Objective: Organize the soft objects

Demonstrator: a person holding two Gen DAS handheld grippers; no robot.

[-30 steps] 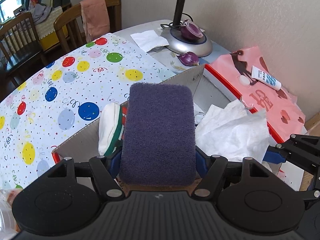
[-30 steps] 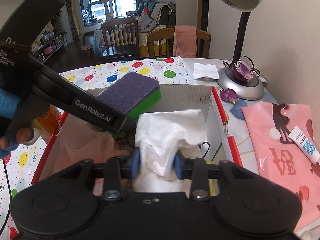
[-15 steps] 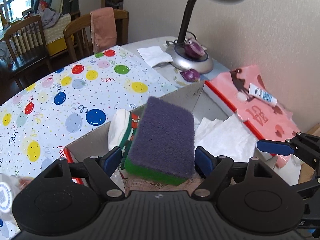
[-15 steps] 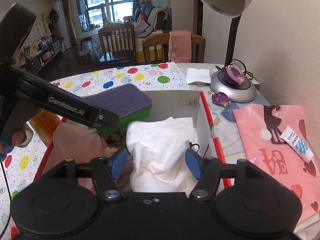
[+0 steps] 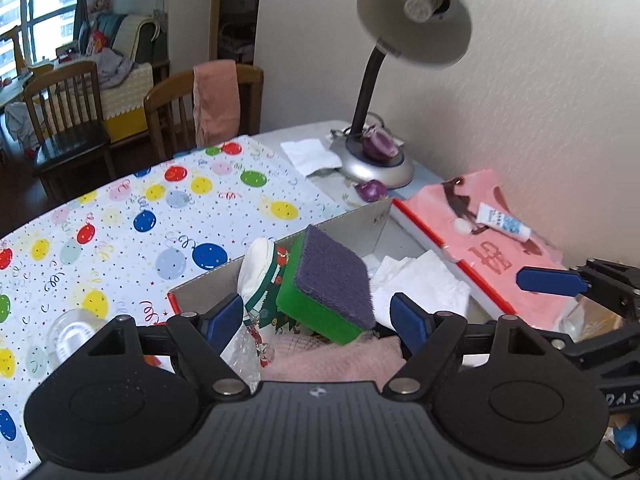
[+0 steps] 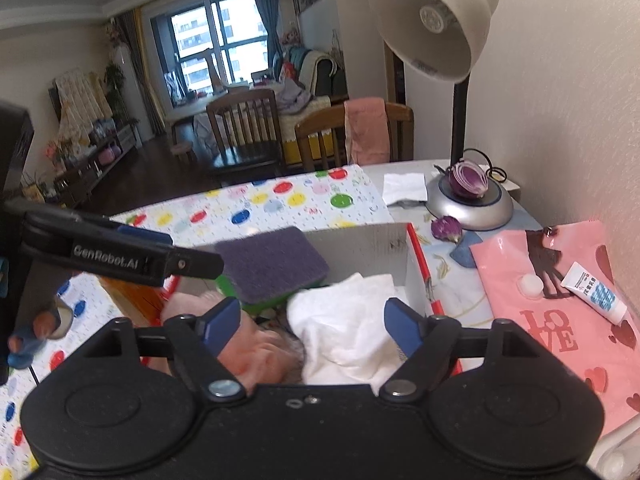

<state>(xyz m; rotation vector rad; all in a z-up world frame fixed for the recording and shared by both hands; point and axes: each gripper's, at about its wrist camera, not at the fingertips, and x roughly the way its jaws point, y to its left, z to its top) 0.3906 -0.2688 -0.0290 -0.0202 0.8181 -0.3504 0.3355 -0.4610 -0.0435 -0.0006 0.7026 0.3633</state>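
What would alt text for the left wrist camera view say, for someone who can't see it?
The open left gripper hovers over a cardboard box where a purple and green sponge lies tilted, clear of the gripper, among a white tissue, a festive sock and a pink cloth. Behind are a balloon-print tablecloth and a desk lamp.

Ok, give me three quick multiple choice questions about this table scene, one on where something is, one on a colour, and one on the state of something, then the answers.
1. Where does the halved purple onion sit?
A. on the lamp base
B. in the box
C. on a chair

2. What colour is the sponge under its purple scrub face?
A. yellow
B. green
C. pink

3. How does the left gripper stand?
A. shut on the sponge
B. open, pads clear of the sponge
C. shut on the white tissue

Answers: 1 A, it rests on the silver base. 2 B, green sides show. 3 B, gaps show beside both pads.
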